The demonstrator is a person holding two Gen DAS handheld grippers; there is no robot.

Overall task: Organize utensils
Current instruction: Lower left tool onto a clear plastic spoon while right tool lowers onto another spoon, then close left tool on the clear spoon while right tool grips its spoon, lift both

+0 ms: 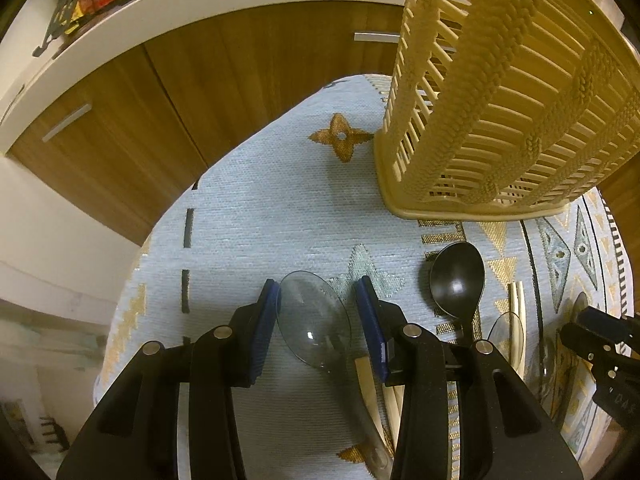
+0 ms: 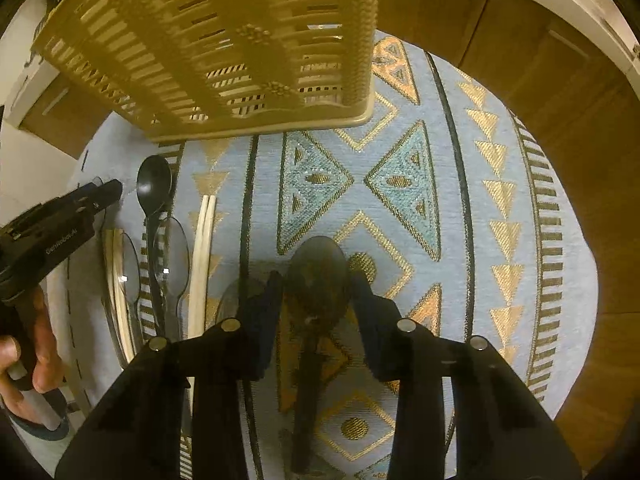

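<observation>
A clear plastic spoon (image 1: 312, 320) lies bowl-forward between the blue pads of my left gripper (image 1: 316, 284), and both pads sit against the bowl's edges. Its handle runs back under the right finger, over a pale chopstick. My right gripper (image 2: 317, 280) is closed on the bowl of a smoky dark spoon (image 2: 318, 264), whose handle trails back between the fingers. A black spoon (image 1: 458, 280) (image 2: 154, 184), two more clear spoons (image 2: 172, 252) (image 2: 128, 268) and pale chopsticks (image 2: 204, 248) lie side by side on the cloth. The left gripper (image 2: 110, 192) also shows at the left of the right wrist view.
A beige slotted plastic basket (image 1: 500, 100) (image 2: 220, 40) stands at the far side of the patterned blue-and-gold cloth (image 2: 440, 200). Wooden cabinet doors (image 1: 200, 80) with metal handles lie beyond the table's round edge. A hand (image 2: 24, 360) grips the left tool.
</observation>
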